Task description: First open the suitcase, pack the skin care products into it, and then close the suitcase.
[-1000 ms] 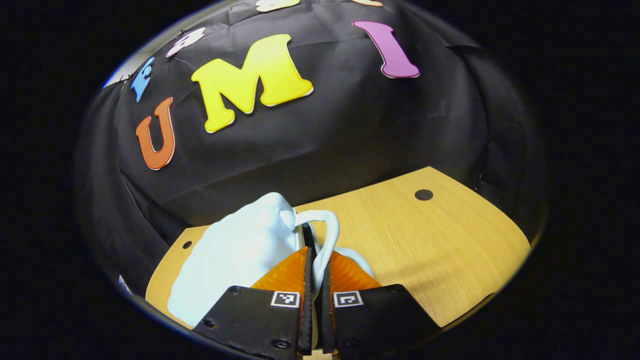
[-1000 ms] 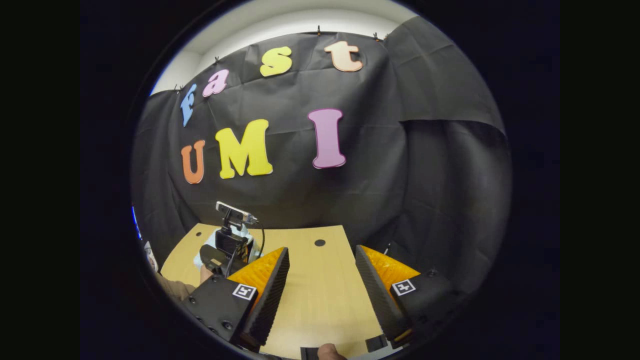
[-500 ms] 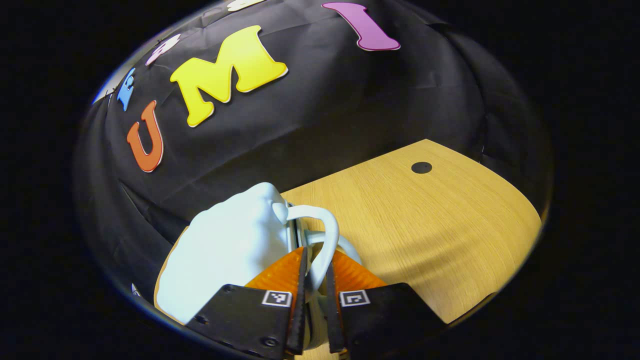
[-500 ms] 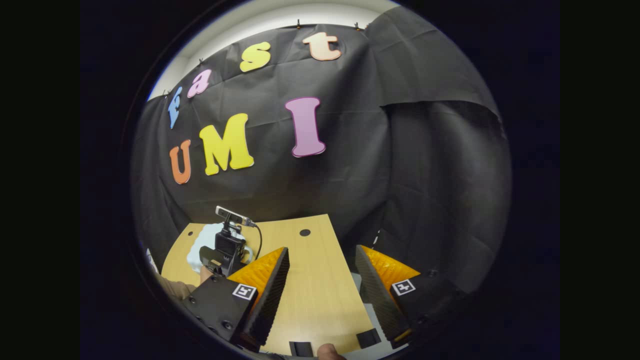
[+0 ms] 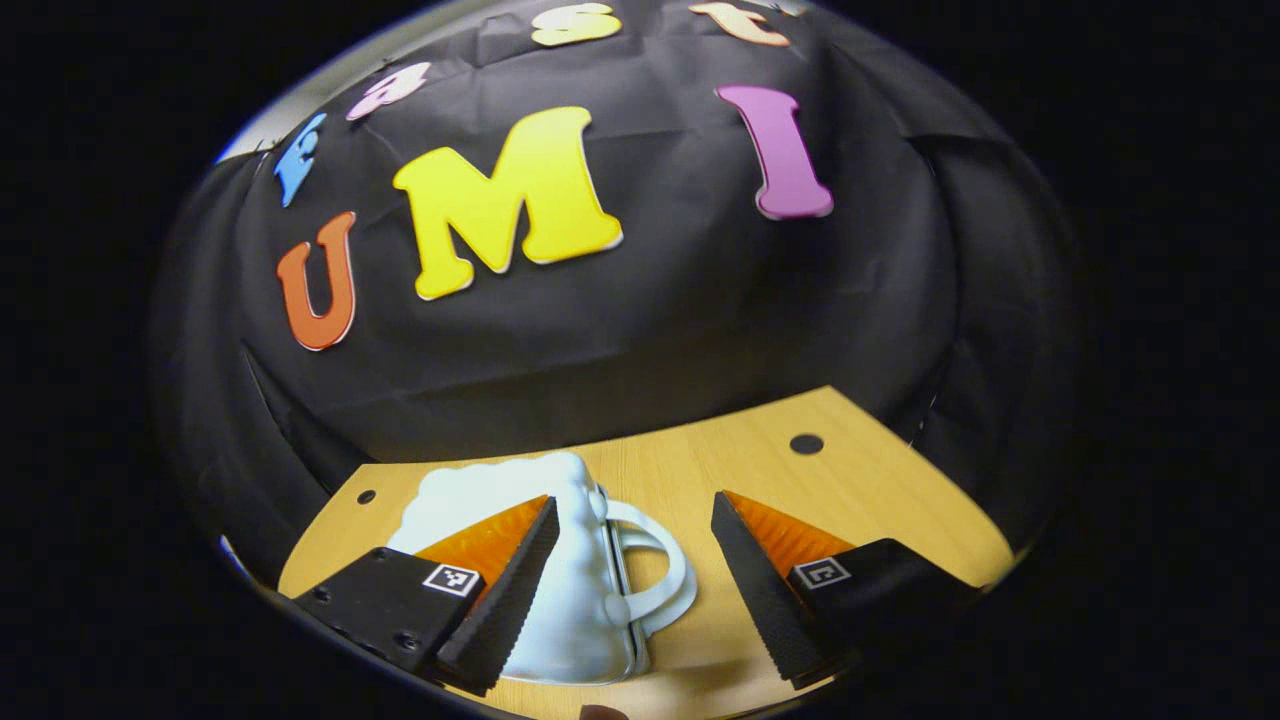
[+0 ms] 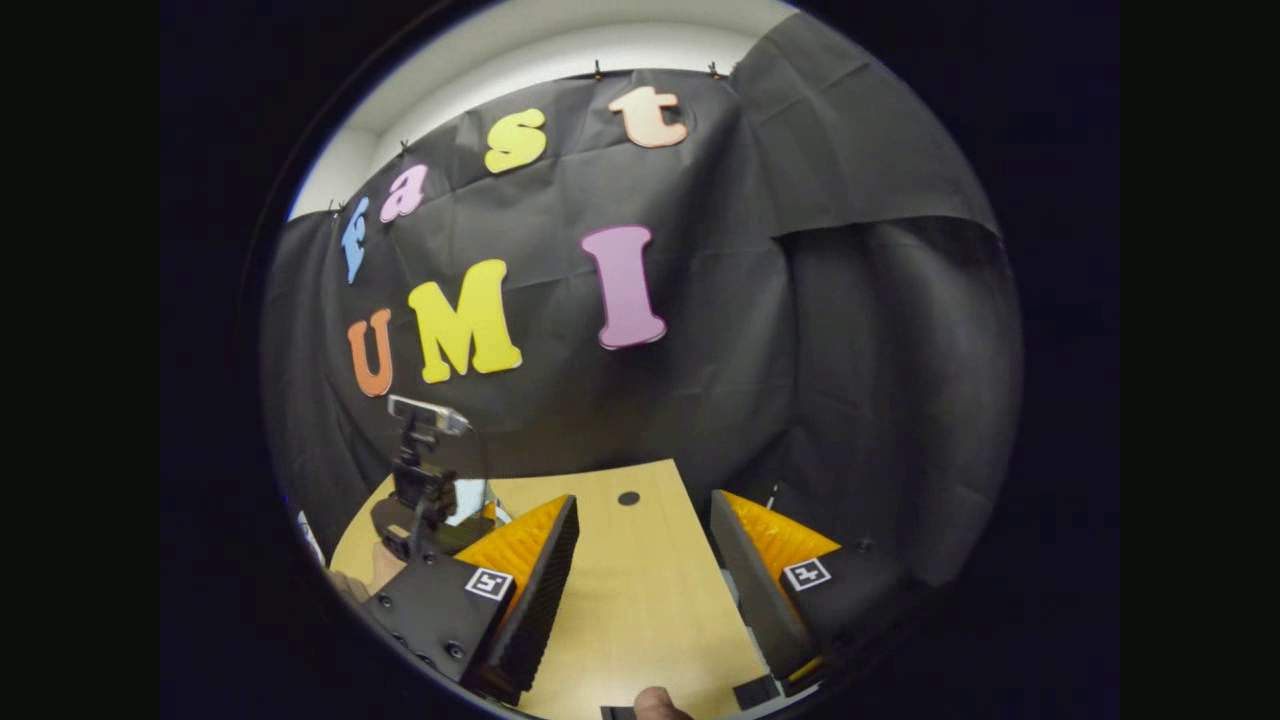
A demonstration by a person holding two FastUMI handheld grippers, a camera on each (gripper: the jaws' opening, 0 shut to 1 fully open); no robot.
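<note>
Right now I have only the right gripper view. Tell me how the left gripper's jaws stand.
Observer: The left gripper is open, its fingers spread wide, gripping nothing.
Operator: Give me the suitcase handle's position.
Observer: The pale suitcase lies flat on the wooden table. In the left gripper view its loop handle shows in the gap between the fingers, touching neither.

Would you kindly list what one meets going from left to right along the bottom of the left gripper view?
Left finger → pale blue suitcase → its handle → bare wooden table → right finger.
</note>
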